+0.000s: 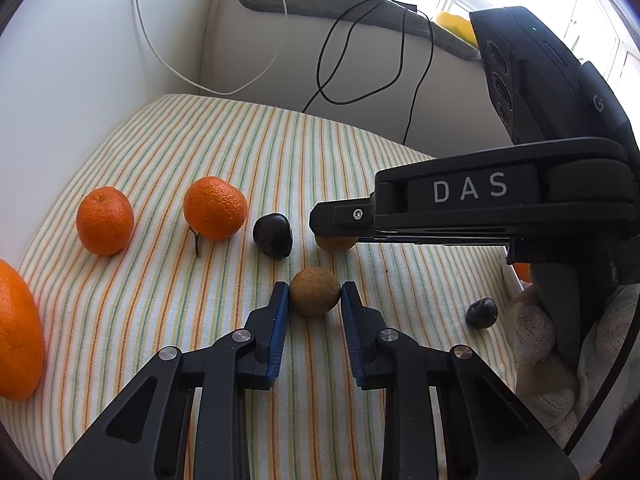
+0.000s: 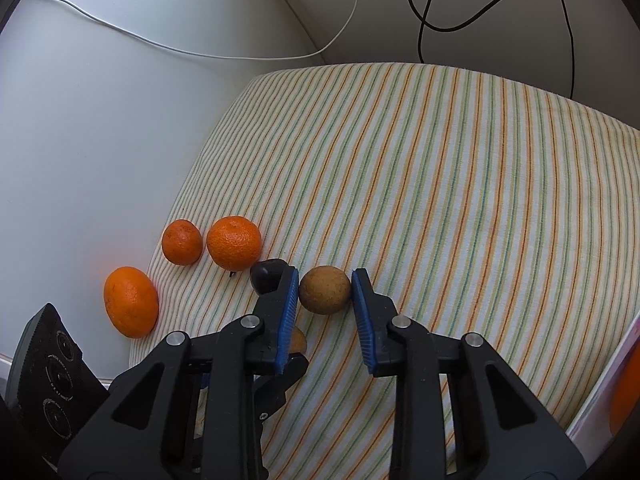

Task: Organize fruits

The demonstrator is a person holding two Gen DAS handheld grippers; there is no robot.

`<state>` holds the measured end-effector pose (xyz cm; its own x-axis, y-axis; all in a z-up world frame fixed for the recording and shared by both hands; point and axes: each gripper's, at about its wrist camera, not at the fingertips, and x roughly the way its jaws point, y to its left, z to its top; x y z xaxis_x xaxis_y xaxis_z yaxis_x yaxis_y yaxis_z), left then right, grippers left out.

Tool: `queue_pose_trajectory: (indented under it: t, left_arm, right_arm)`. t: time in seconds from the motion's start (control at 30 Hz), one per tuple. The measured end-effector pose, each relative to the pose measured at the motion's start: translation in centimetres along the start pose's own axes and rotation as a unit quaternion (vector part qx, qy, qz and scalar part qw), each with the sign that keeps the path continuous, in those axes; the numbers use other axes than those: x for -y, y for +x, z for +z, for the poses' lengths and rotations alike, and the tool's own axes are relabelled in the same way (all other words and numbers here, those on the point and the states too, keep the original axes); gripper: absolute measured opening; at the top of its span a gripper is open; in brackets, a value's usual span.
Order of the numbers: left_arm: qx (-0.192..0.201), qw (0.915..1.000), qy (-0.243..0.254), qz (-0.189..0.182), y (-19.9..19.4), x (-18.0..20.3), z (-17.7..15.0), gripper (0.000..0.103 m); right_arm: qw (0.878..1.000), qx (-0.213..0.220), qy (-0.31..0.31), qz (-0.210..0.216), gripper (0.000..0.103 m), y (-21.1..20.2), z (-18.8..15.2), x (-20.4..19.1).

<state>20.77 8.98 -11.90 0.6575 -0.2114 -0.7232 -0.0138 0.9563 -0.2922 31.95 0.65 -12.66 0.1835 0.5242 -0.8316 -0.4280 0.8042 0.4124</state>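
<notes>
On the striped cloth, three oranges lie in a row at the left. A dark fruit sits beside them; a second dark fruit lies at the right. My left gripper has its blue pads against a brown round fruit resting on the cloth. My right gripper likewise clasps another brown round fruit next to the dark fruit. It reaches in from the right in the left wrist view, hiding most of that fruit.
White walls close the left and back. Black cables and a white cable hang behind the table. A white tray edge with something orange sits at the far right. The cloth's far half is bare.
</notes>
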Motion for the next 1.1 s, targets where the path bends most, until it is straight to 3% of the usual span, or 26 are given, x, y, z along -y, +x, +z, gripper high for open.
queue_pose_trajectory:
  t: [0.47, 0.87, 1.1]
  left_arm:
    - [0.023, 0.9996, -0.008, -0.015, -3.2, 0.8, -0.8, 0.025]
    - [0.043, 0.9978, 0.015, -0.049, -5.8, 5.1, -1.1, 0.025]
    - [0.042, 0.9958, 0.035, -0.074, -5.9, 8.7, -1.4, 0.025]
  right_arm:
    - [0.999, 0.049, -0.018, 0.014, 0.029, -8.1, -2.7, 0.6]
    - [0.993, 0.119, -0.018, 0.010, 0.029, -16.8, -7.4, 3.1]
    - [0.988, 0.152, -0.006, -0.022, 0.029, -20.4, -9.9, 6.0]
